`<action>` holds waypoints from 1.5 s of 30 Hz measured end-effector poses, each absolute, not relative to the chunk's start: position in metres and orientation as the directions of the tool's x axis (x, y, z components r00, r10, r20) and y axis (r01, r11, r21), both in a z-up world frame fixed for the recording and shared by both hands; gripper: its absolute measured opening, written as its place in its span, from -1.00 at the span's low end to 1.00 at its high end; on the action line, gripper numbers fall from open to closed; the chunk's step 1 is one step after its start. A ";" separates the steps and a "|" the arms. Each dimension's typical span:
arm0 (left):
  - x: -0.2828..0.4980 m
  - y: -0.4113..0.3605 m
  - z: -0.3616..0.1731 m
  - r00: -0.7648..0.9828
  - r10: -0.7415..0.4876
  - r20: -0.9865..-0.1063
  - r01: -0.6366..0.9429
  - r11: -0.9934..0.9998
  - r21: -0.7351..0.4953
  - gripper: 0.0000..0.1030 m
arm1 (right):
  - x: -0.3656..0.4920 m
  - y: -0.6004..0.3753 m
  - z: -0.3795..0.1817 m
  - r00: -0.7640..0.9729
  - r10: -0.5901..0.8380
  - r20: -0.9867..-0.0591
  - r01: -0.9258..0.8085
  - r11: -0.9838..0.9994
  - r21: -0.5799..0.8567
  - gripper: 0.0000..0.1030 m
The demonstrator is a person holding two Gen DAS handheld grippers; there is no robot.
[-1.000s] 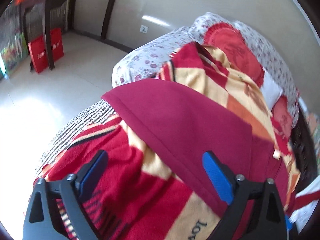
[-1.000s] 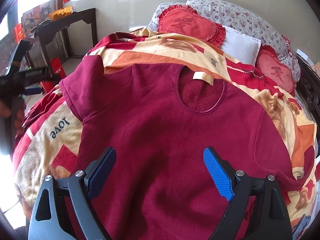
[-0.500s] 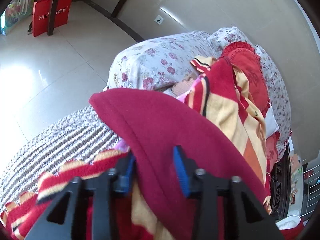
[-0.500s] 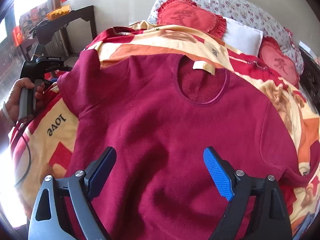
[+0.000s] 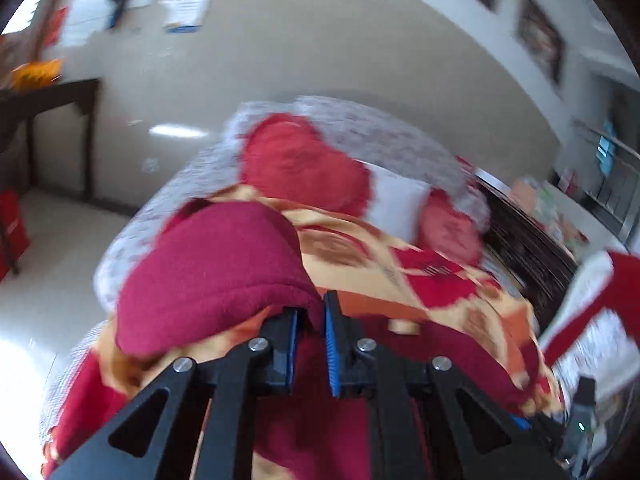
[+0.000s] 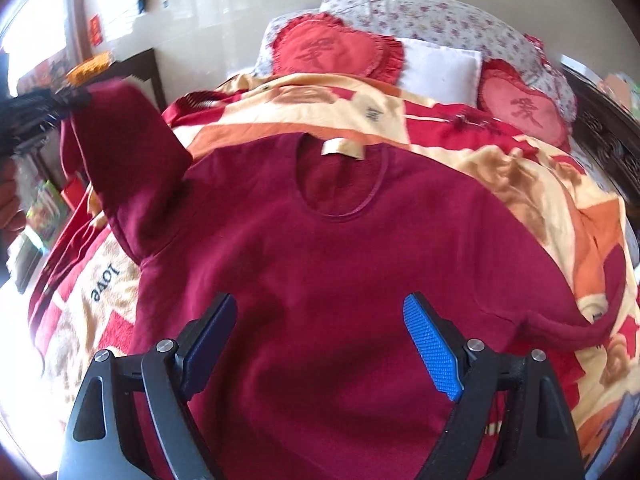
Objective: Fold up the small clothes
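My left gripper [image 5: 310,334] clamps the sleeve [image 6: 120,160]; I'd fold it toward three o'clock, right gripper [image 6: 320,340] apart.

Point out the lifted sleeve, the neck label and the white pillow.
lifted sleeve [image 6: 132,160], right wrist view, mid-sleeve.
neck label [image 6: 343,149], right wrist view, label's middle.
white pillow [image 6: 440,70], right wrist view, its front face.

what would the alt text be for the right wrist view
An open right gripper hovers over a dark red sweater spread on a patterned blanket. At far left, the left gripper lifts one sleeve.
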State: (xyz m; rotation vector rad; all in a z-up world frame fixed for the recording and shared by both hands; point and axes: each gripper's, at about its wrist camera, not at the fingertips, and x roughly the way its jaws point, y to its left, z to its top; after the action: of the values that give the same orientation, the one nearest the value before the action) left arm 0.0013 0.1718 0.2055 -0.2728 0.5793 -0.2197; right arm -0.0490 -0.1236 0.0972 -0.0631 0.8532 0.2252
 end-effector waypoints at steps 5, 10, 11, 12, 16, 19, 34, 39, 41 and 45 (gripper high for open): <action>-0.011 0.059 0.162 0.650 -0.462 -0.604 0.330 0.887 -0.322 -0.71 | -0.055 -0.154 0.099 0.647 0.118 -0.754 -0.152 0.988 0.024 0.34; -0.020 0.001 0.091 0.470 -0.480 -0.741 0.368 0.869 -0.330 -0.11 | -0.058 -0.193 0.097 0.635 0.057 -0.770 -0.060 0.998 0.025 0.34; -0.026 -0.003 0.084 0.448 -0.466 -0.763 0.372 0.873 -0.315 -0.10 | -0.058 -0.200 0.096 0.632 0.049 -0.773 -0.046 0.999 0.025 0.34; -0.031 0.001 0.081 0.438 -0.464 -0.770 0.373 0.873 -0.313 -0.07 | -0.058 -0.205 0.096 0.630 0.044 -0.776 -0.035 0.999 0.028 0.34; -0.051 0.034 0.101 0.506 -0.439 -0.743 0.367 0.889 -0.275 0.44 | -0.051 -0.211 0.096 0.626 0.073 -0.776 -0.050 0.997 0.054 0.34; -0.061 0.073 0.110 0.609 -0.323 -0.724 0.302 0.939 -0.165 0.63 | -0.044 -0.199 0.097 0.641 0.110 -0.760 -0.095 0.993 0.063 0.34; -0.022 0.158 0.056 0.564 -0.047 -0.825 -0.063 0.993 -0.100 0.62 | 0.030 -0.207 0.051 0.605 0.065 -0.793 -0.152 0.988 -0.036 -0.03; -0.016 0.156 0.055 0.564 -0.032 -0.825 -0.070 0.994 -0.087 0.62 | 0.040 -0.198 0.025 0.565 0.082 -0.821 -0.290 0.951 -0.104 -0.08; -0.017 0.155 0.054 0.567 -0.026 -0.824 -0.065 0.995 -0.076 0.62 | 0.037 -0.202 0.029 0.575 0.083 -0.814 -0.303 0.946 -0.117 -0.58; -0.016 0.156 0.055 0.568 -0.027 -0.823 -0.070 0.994 -0.081 0.62 | 0.030 -0.208 0.047 0.598 0.111 -0.794 -0.333 0.935 -0.120 -1.00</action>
State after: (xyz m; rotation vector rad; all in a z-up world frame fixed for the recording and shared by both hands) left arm -0.0164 0.1561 0.0551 -0.1087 0.9672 0.0251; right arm 0.0296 -0.2082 0.0472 -0.2680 0.8954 0.2614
